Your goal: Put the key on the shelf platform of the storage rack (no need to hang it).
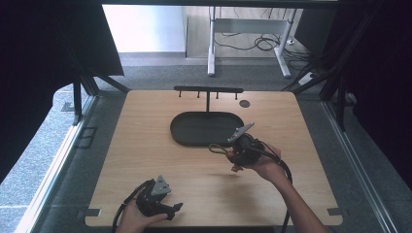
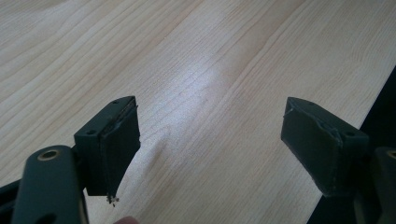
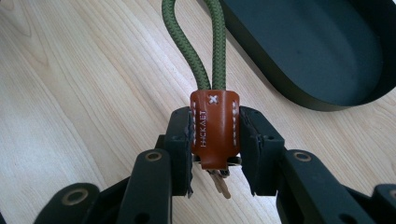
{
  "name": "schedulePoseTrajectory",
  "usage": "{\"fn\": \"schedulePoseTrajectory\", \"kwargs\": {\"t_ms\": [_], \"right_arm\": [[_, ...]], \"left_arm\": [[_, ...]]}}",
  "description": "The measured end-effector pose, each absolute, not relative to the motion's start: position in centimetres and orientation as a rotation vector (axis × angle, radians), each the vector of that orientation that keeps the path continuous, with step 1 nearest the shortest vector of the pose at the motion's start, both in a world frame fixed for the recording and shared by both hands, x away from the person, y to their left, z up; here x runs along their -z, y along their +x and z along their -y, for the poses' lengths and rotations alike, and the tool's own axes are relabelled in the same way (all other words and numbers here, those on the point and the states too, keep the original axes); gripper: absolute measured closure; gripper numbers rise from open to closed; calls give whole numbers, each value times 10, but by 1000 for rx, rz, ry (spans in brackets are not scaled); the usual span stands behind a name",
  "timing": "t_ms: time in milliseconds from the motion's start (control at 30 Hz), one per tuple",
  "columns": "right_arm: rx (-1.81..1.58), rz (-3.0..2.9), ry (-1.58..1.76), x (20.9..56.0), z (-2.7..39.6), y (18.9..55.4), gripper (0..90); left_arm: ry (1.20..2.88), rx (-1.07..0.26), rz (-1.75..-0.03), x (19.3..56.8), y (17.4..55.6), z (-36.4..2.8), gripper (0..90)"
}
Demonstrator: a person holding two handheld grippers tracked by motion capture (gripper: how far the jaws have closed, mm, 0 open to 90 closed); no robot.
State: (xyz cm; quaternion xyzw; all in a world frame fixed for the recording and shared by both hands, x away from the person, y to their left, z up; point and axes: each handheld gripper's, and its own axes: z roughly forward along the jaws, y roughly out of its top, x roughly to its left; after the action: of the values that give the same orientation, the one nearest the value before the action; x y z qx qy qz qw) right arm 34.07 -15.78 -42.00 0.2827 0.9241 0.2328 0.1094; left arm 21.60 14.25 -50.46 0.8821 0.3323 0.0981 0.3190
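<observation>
Holding a keyring with a brown stitched leather sleeve [image 3: 214, 128] and an olive-green braided cord loop [image 3: 205, 46] in the right hand-held gripper [image 3: 215, 140], jaws closed snugly on the two flat sides of the sleeve, cord loop pointing forward past the tips, small metal bits hanging beneath. Hovering over the light wooden tabletop [image 1: 145, 160], just beside the near right edge of the dark oval metal tray [image 1: 204, 128] with its upright T-shaped hook rack [image 1: 208, 91].

Resting the left hand-held gripper [image 2: 210, 140] low at the near edge of the tabletop, jaws spread wide, nothing between them.

Probably carrying the keyring toward the rack, for hanging the loop on a peg; possibly just for laying in the tray — hard to tell which.

Doing this well:
- Keeping a firm, even squeeze on the leather sleeve, not on the cord, to stop any twisting.
- Keeping the loop open and leading, facing the pegs squarely.
- Lifting clear of the tray wall before moving across.
- Approaching a peg slowly from the front, threading the loop over its tip, then lowering before releasing.
- Keeping the trailing cable away from the rack.
</observation>
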Motion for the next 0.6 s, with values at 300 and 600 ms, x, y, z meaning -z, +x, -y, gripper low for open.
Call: {"fn": "schedulePoseTrajectory", "kwargs": {"t_ms": [300, 600], "right_arm": [[-674, -2718, 841, 422, 159, 341, 667], [-669, -2721, 833, 423, 159, 342, 667]], "left_arm": [[2356, -233, -862, 509, 216, -139, 196], [2349, -240, -864, 508, 216, -140, 195]]}}
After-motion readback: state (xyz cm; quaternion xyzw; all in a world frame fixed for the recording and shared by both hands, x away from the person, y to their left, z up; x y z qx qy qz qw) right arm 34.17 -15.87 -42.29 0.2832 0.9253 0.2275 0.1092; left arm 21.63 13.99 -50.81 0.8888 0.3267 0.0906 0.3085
